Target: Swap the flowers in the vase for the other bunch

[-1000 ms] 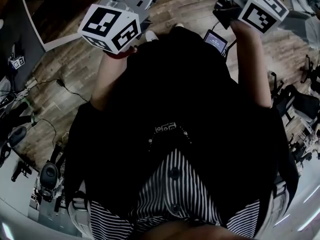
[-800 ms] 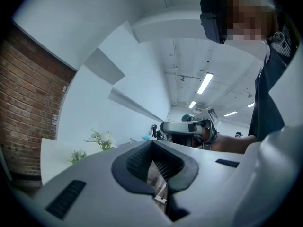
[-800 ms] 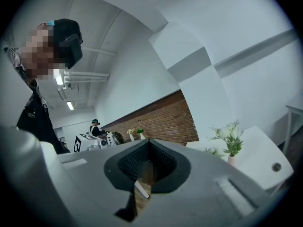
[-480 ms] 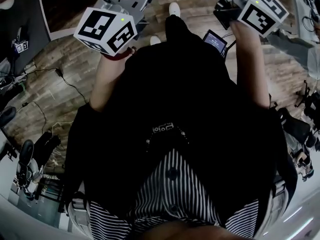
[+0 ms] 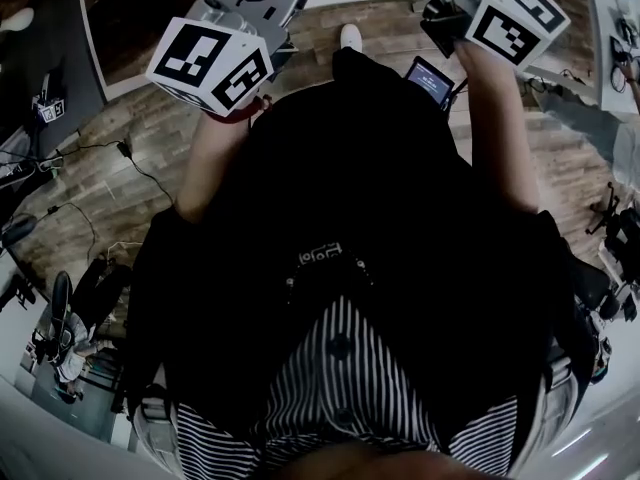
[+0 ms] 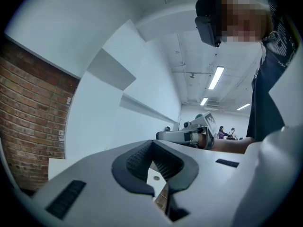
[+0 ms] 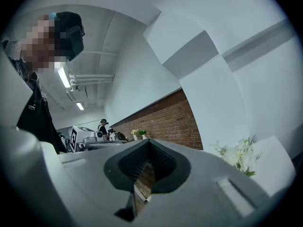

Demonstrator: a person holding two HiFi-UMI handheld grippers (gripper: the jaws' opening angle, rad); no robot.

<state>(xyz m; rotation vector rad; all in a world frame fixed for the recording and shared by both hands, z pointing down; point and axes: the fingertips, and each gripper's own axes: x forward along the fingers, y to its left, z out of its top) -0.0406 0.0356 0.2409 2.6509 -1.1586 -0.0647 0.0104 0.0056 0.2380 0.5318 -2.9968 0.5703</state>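
Above the brown plank floor (image 5: 100, 183), turning round since a second ago, carrying the grey left gripper (image 6: 154, 162) and grey right gripper (image 7: 147, 162) level, both fully closed, gripping nothing; probably heading for the white flower bunch (image 7: 241, 157), well ahead to the right; not yet starting the swap.

One left gripper (image 6: 158, 178), one right gripper (image 7: 142, 173), one near white flower bunch (image 7: 239, 157), two distant vases (image 7: 135, 136) (image 7: 144, 136)
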